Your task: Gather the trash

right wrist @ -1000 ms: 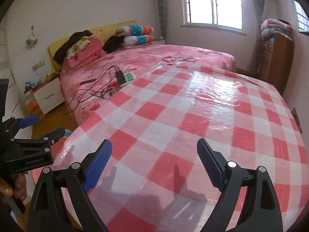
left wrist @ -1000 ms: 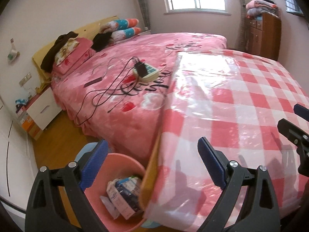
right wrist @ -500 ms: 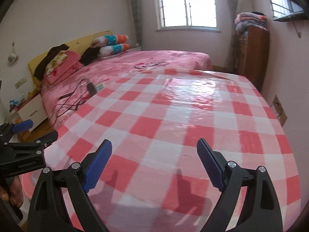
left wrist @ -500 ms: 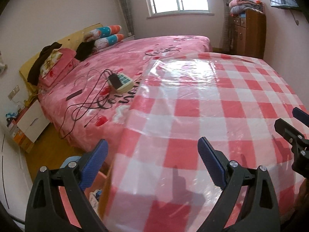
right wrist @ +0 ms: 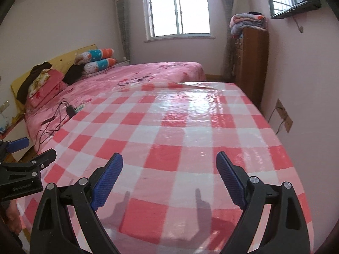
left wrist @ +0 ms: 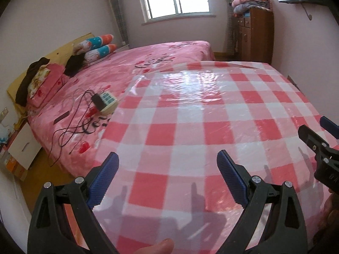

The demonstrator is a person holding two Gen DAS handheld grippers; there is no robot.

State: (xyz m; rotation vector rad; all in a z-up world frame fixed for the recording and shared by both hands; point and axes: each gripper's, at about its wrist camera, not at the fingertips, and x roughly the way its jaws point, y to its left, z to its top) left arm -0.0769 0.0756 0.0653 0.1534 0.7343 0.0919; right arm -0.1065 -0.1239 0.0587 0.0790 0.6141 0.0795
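No trash shows in either view. My left gripper point(left wrist: 167, 154) hangs open above the near edge of a table point(left wrist: 190, 127) covered in glossy red-and-white checked plastic, with nothing between its blue pads. My right gripper point(right wrist: 169, 154) is open too, empty, over the same table point(right wrist: 169, 127) further right. Each one shows in the other's view: the right gripper point(left wrist: 312, 124) at the right edge, the left gripper point(right wrist: 40, 147) at the left edge. A thumb point(left wrist: 156, 246) shows at the bottom.
A bed with a pink cover point(left wrist: 127, 74) stands left of the table, with a power strip point(left wrist: 106, 103), cables and pillows on it. A brown cabinet point(right wrist: 252, 63) topped with folded blankets stands by the right wall. A white nightstand point(left wrist: 23, 146) sits at the far left.
Both views have swung to the right across the table. The pink bin with wrappers at the table's left edge has left the left wrist view. Both grippers stay open.
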